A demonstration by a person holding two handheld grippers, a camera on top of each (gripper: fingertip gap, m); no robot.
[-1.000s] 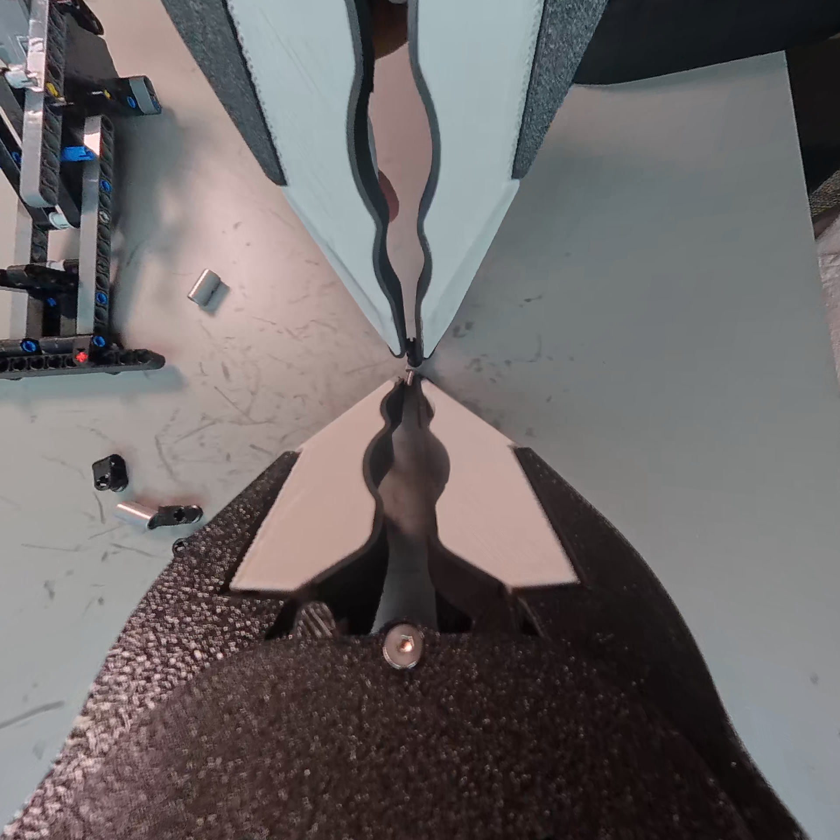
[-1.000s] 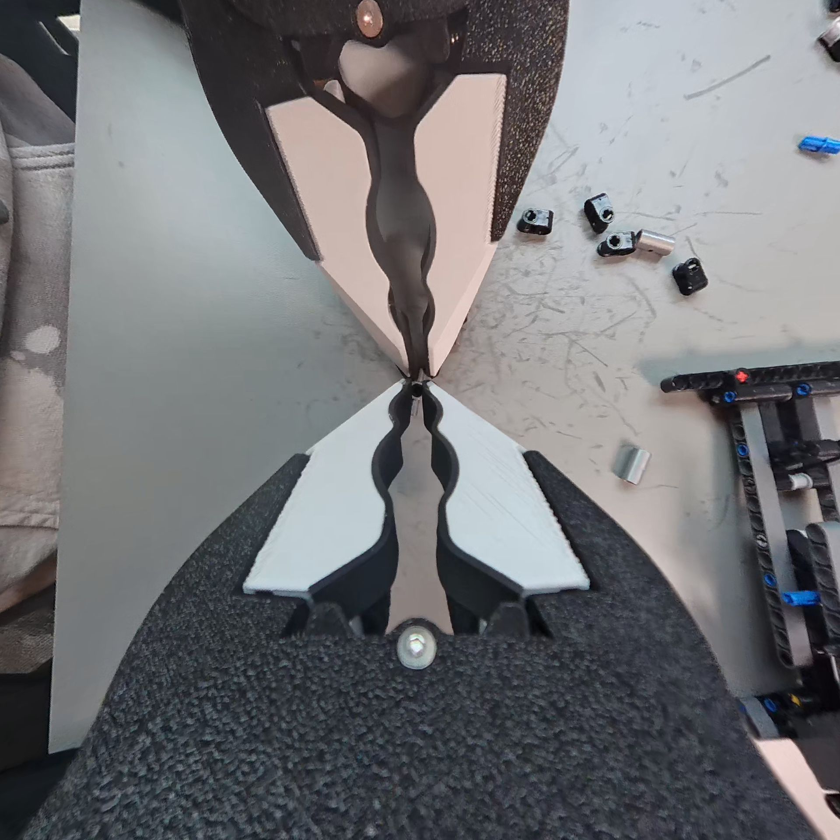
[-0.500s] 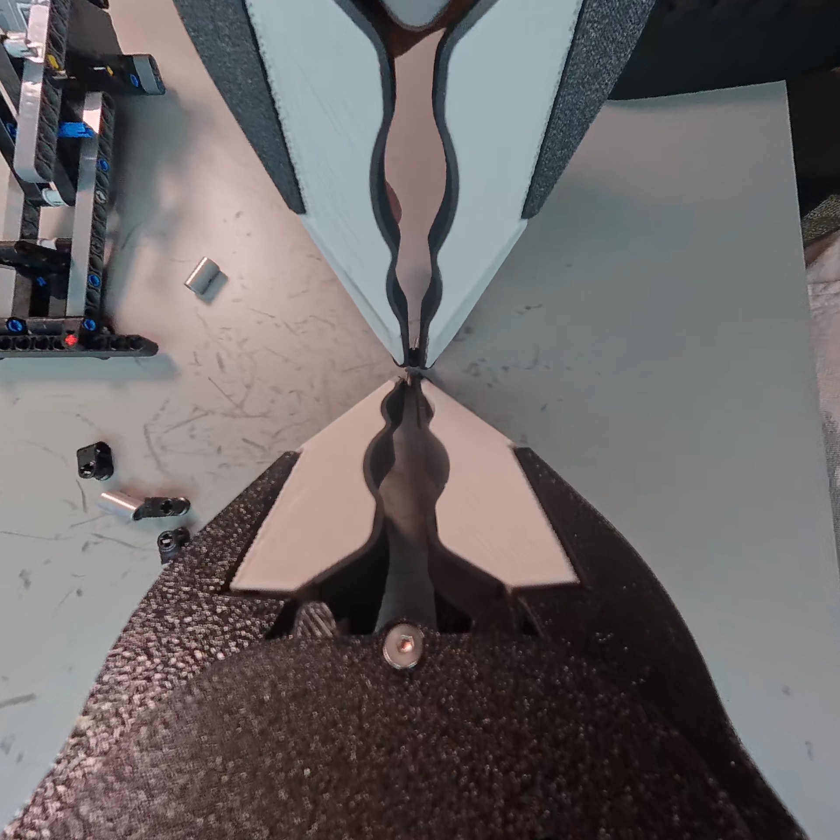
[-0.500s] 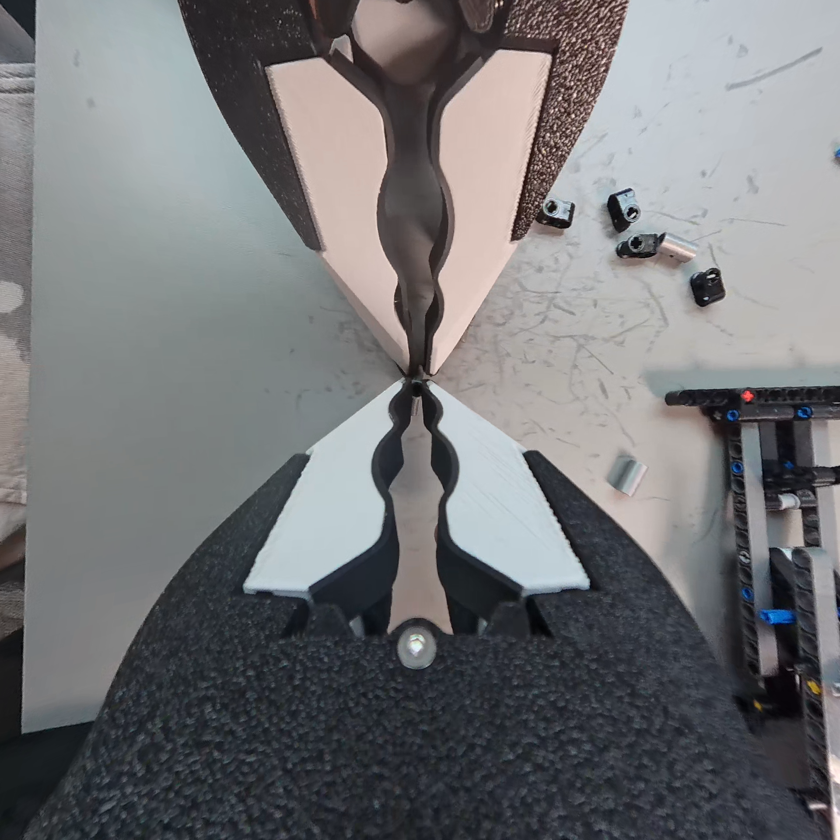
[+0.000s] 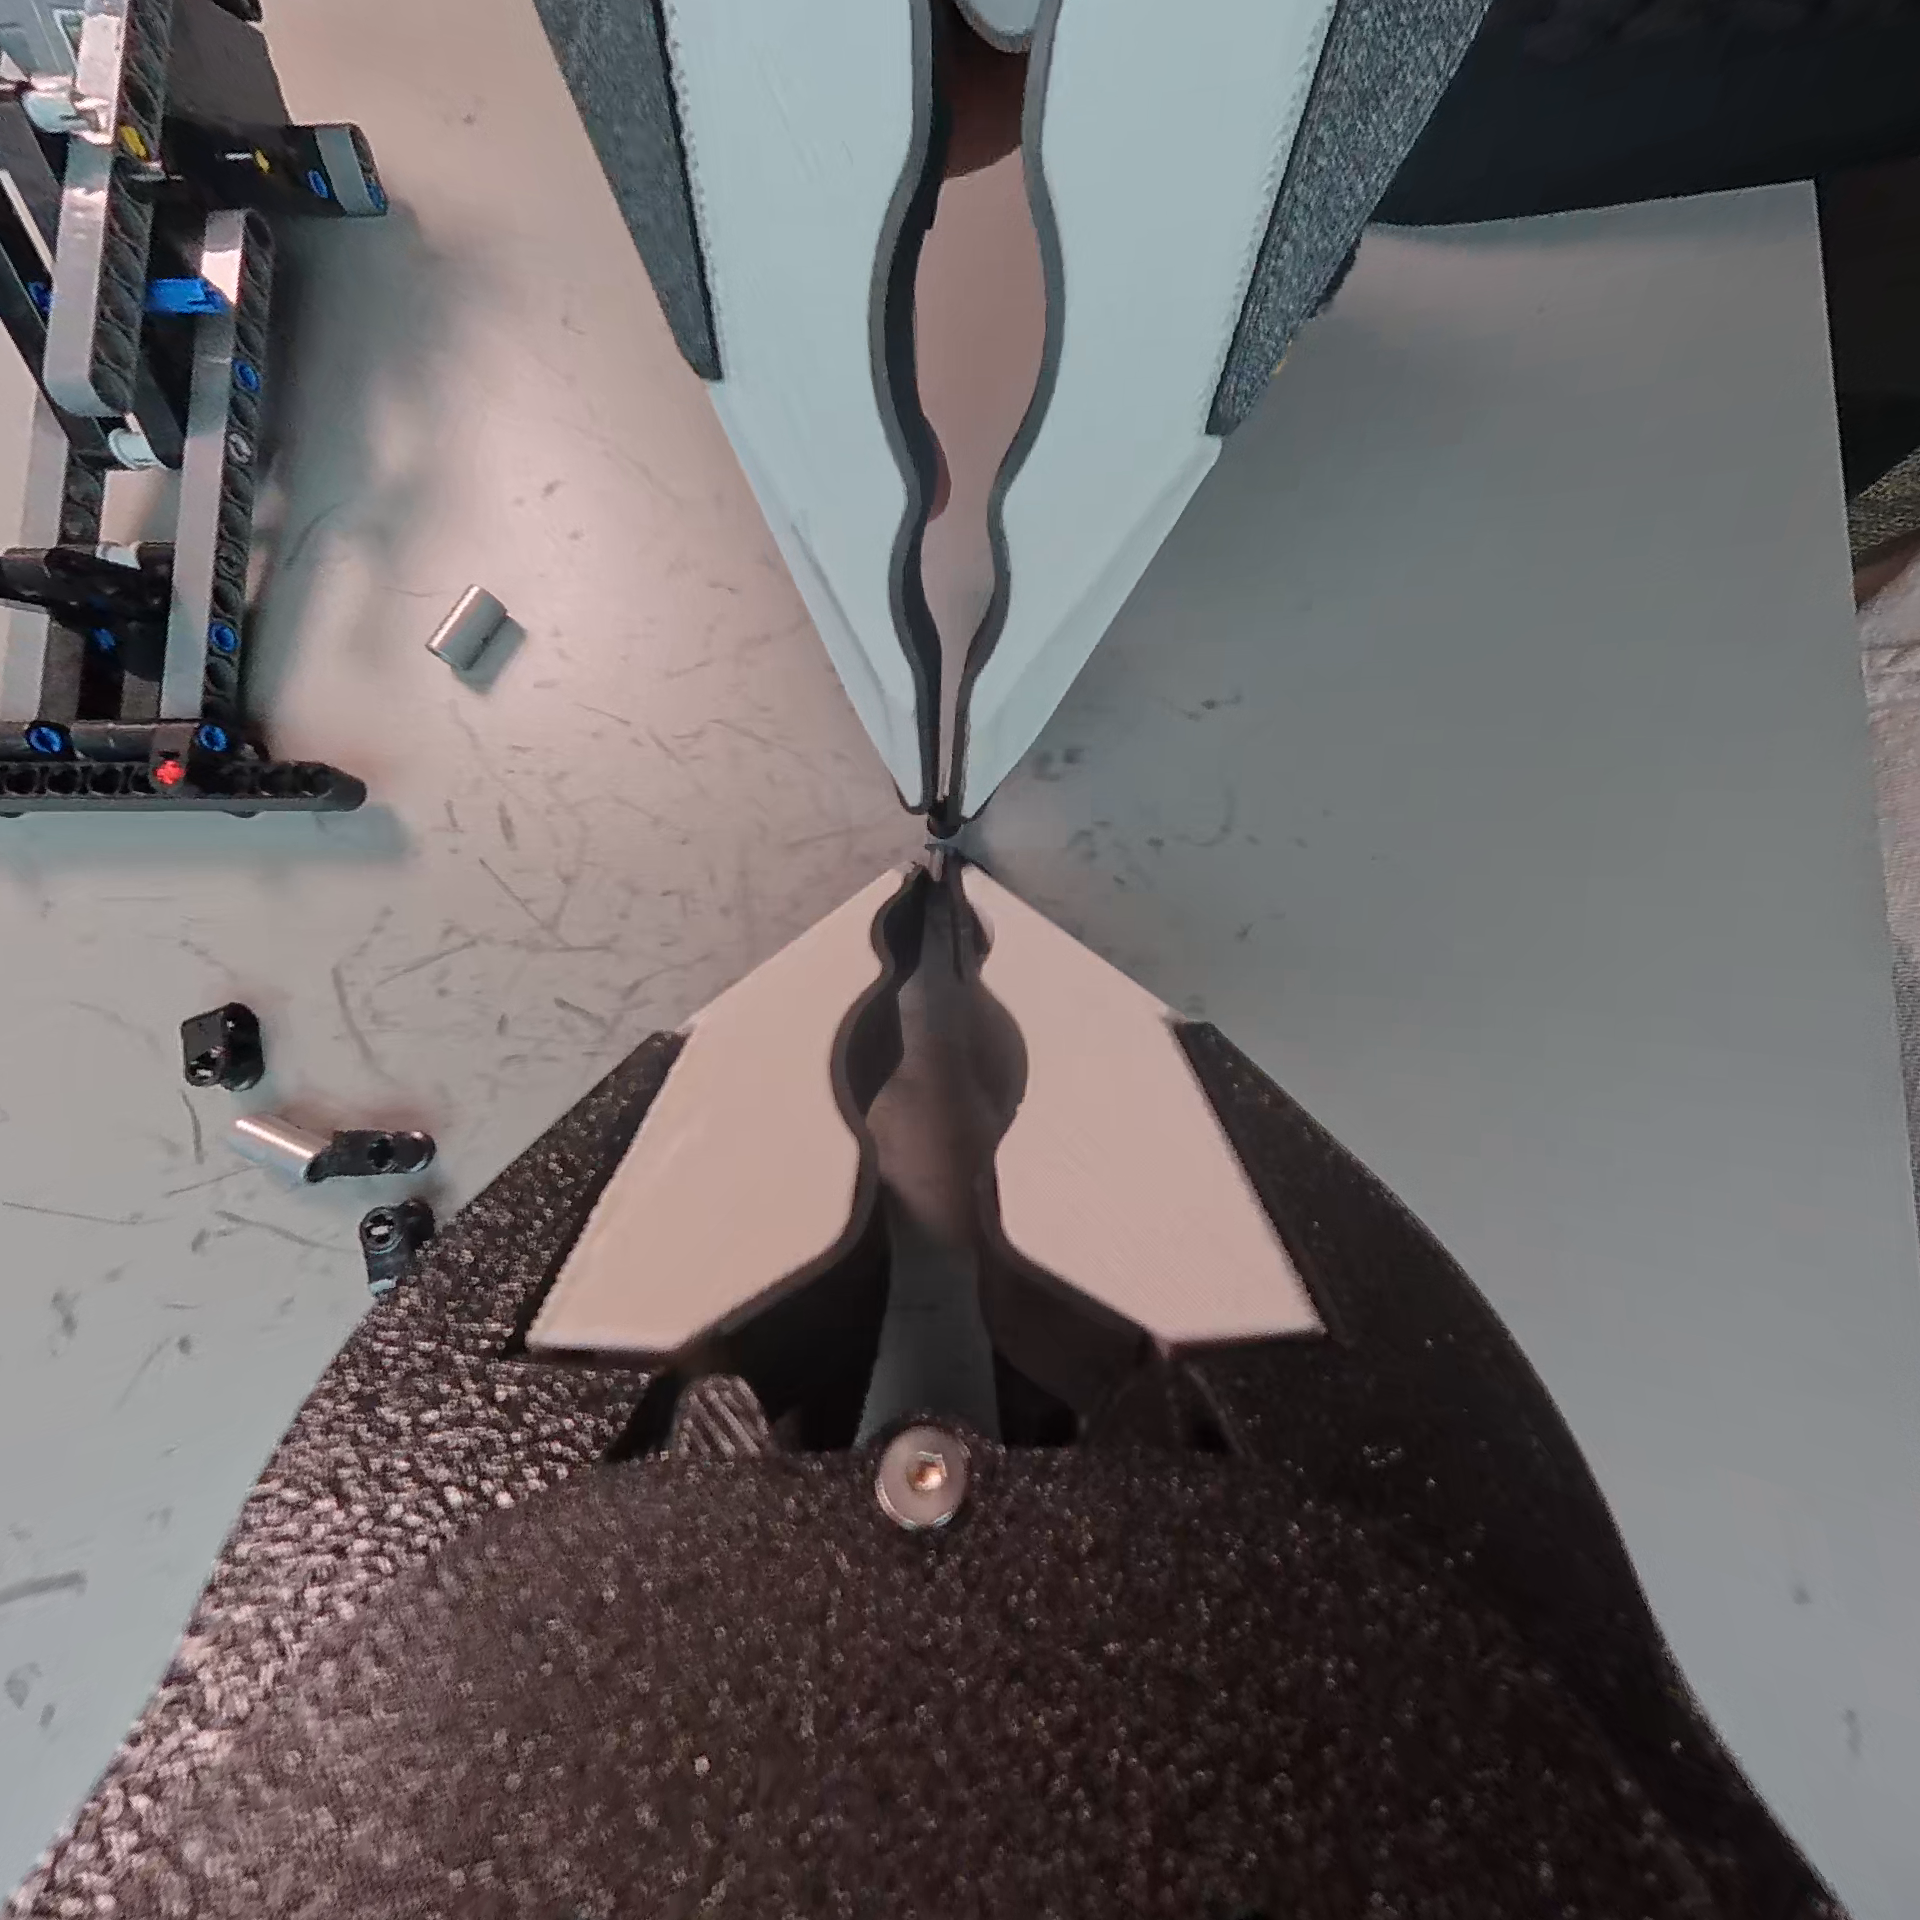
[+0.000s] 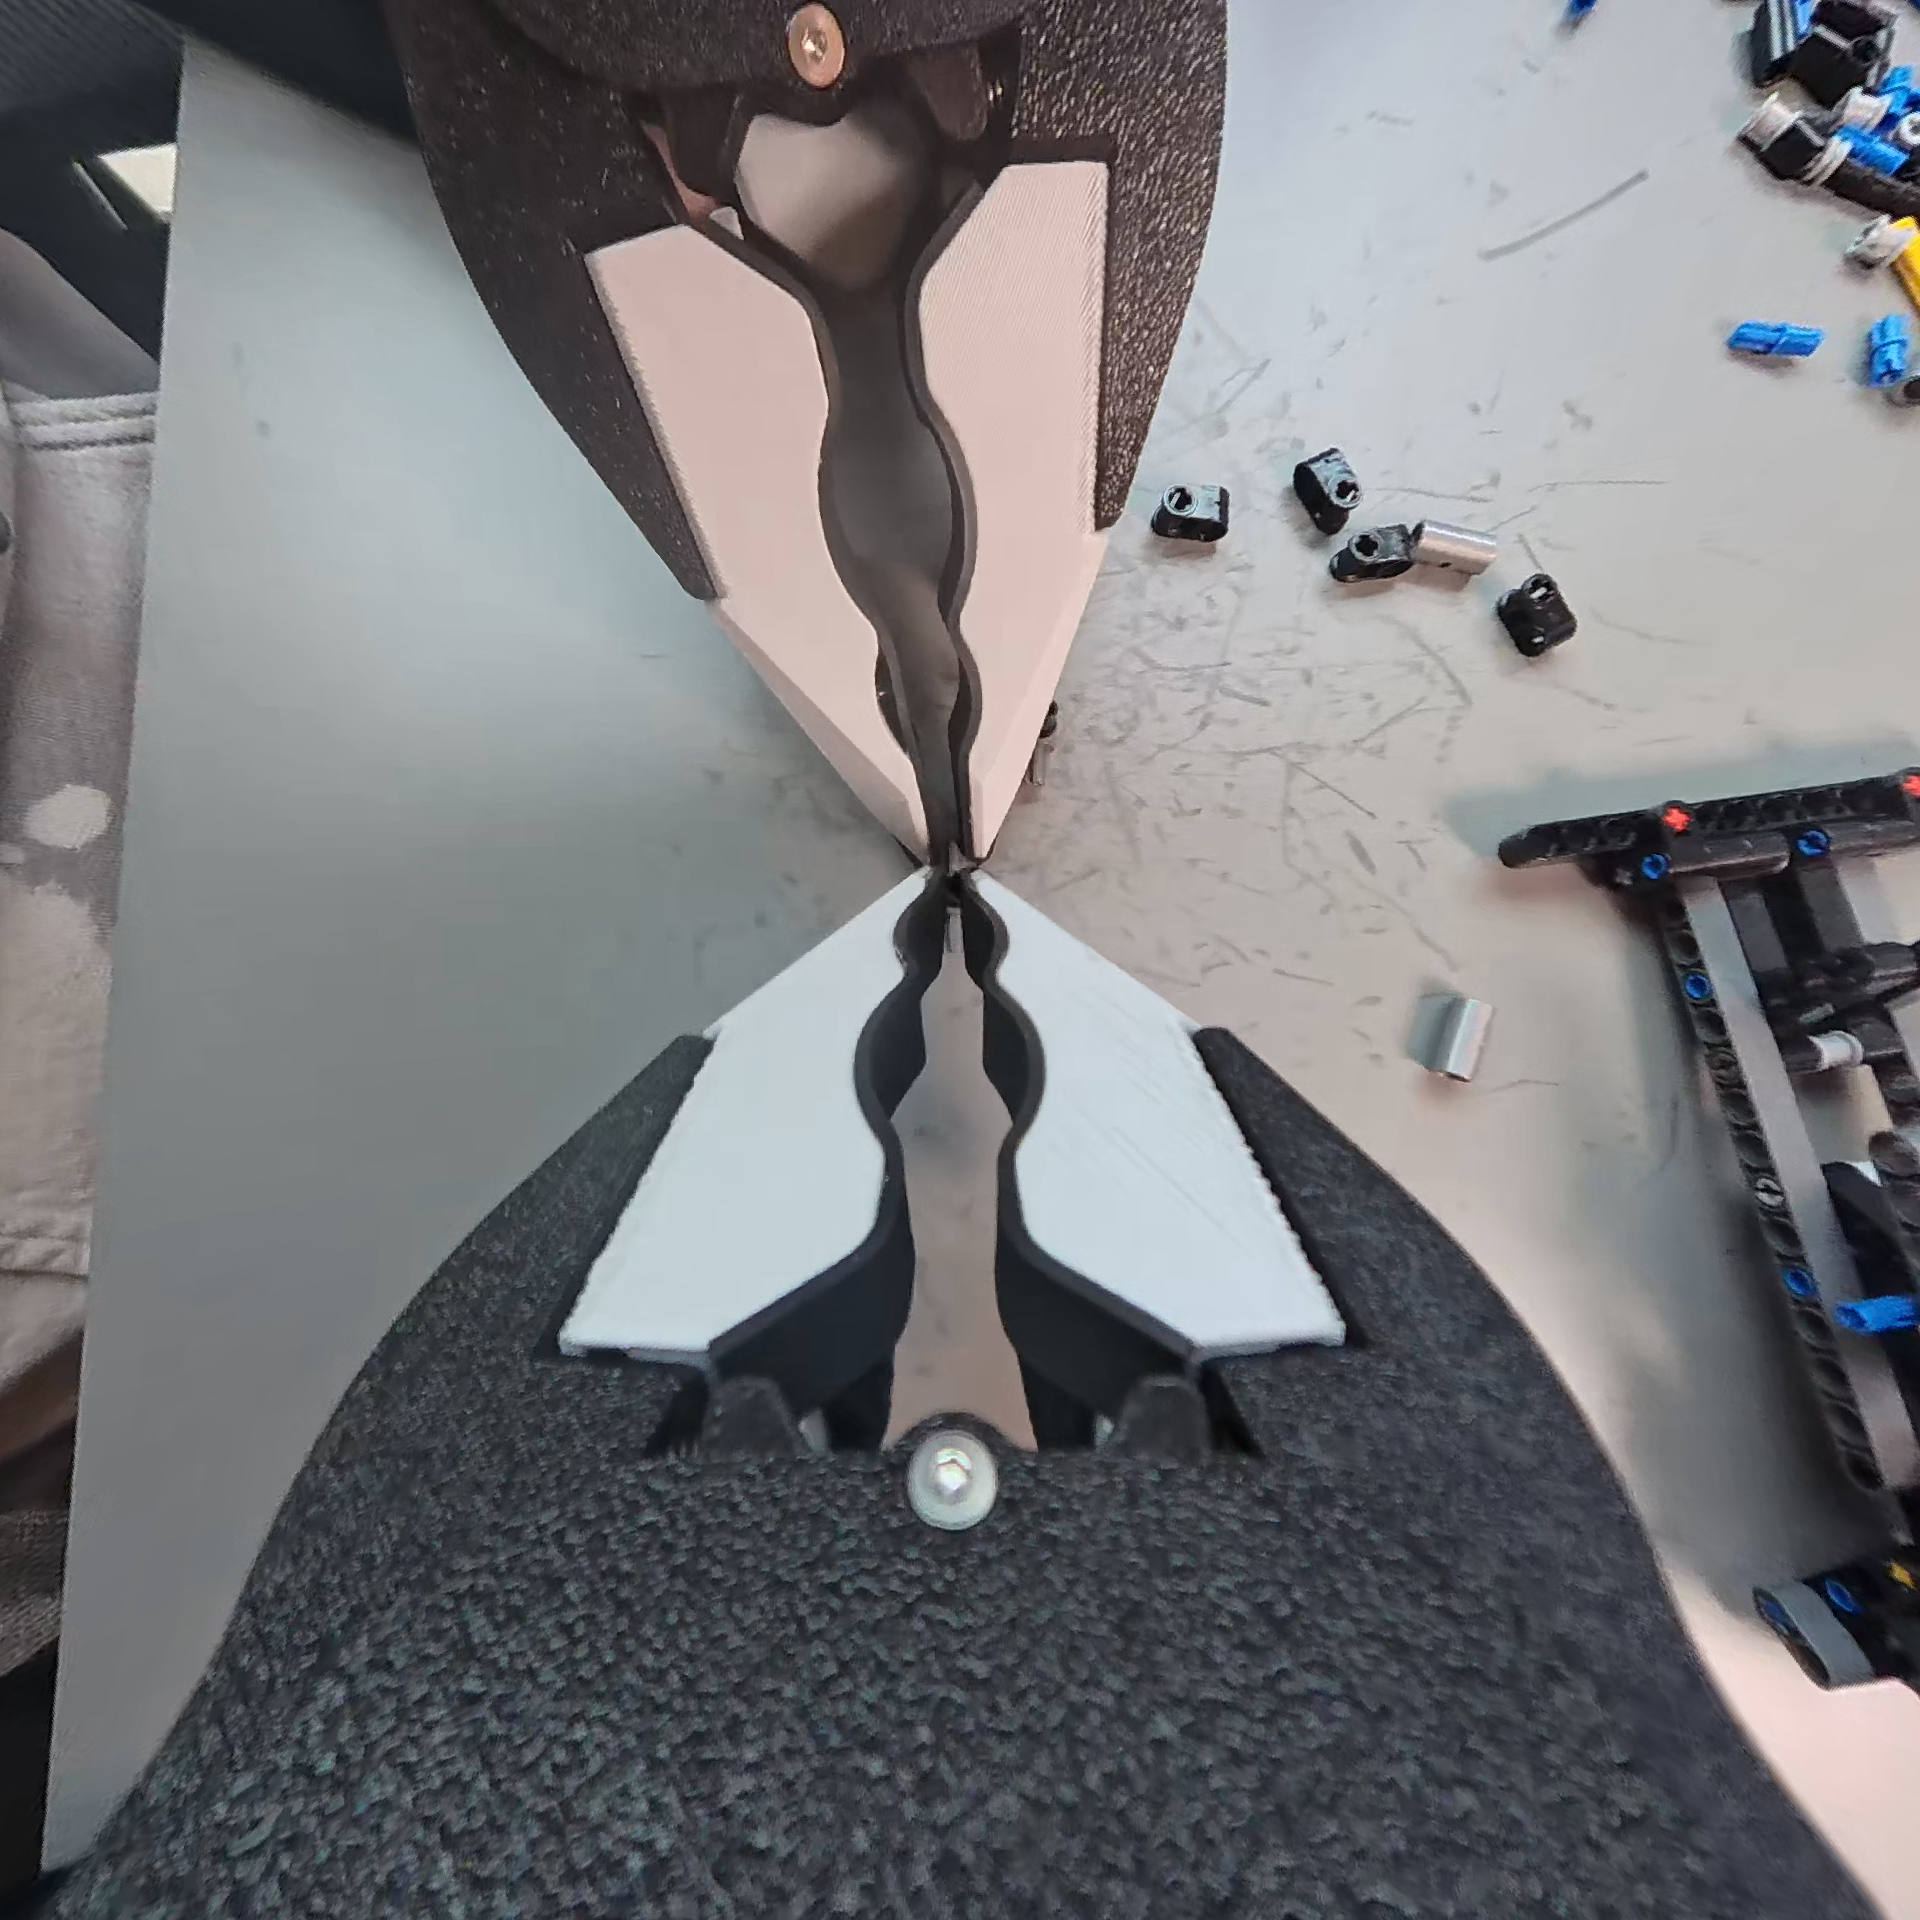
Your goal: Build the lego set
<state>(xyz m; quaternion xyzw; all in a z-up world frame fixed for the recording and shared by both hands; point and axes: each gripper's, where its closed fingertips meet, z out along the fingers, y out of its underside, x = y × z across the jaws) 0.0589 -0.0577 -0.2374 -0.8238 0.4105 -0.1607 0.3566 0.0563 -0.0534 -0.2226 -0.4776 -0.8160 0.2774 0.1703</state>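
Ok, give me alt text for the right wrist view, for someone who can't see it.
The right gripper and left gripper meet tip to tip above a scratched grey table, both nearly shut on something tiny. At right lie small black connectors, a loose grey sleeve and the partly built black frame.

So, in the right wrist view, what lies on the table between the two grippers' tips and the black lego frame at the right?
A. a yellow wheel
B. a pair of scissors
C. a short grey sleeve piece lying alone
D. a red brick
C: a short grey sleeve piece lies alone on the scratched table, left of the black lego frame and right of the tip-to-tip grippers.
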